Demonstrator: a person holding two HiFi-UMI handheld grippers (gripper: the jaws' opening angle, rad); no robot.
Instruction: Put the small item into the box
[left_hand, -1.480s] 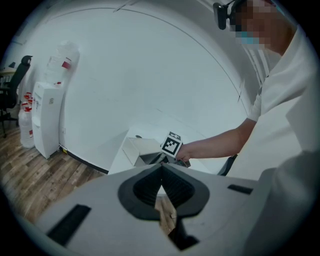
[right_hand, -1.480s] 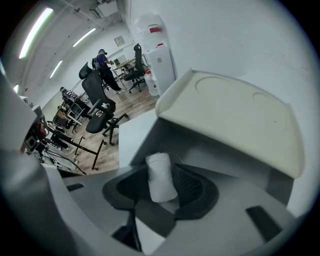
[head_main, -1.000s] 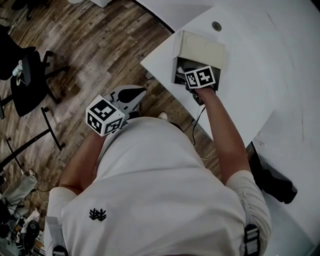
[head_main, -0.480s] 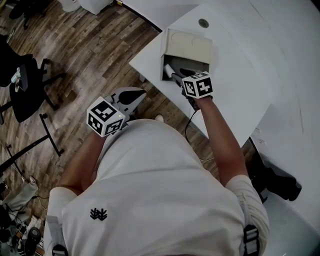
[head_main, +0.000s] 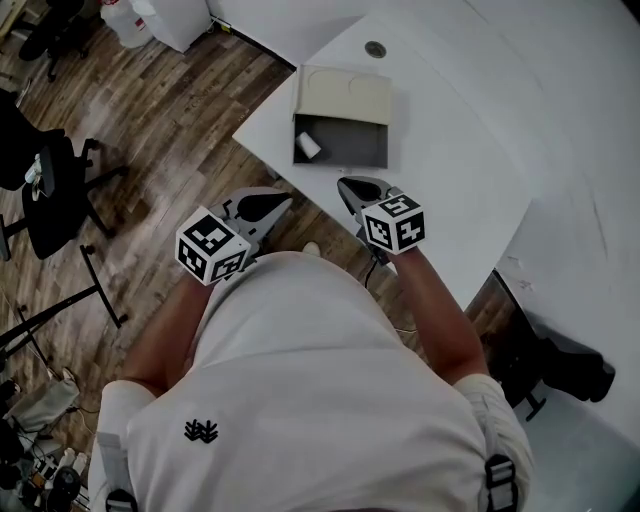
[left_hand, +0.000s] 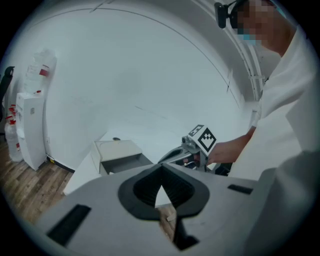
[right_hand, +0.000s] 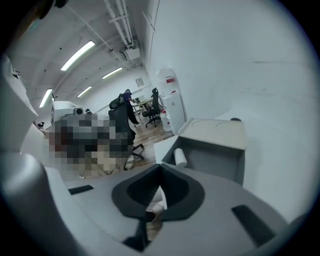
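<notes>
Head view: the small item lies at nine o'clock inside the box on the counter. The right gripper has just clenched its fingers, empty. The left gripper is clenched too.

This is an office. Swivel chairs, a water dispenser and ceiling strip lights show above wood-plank flooring.

The head view looks steeply down over the person; both gripper views (low, behind their jaws) face the box.
</notes>
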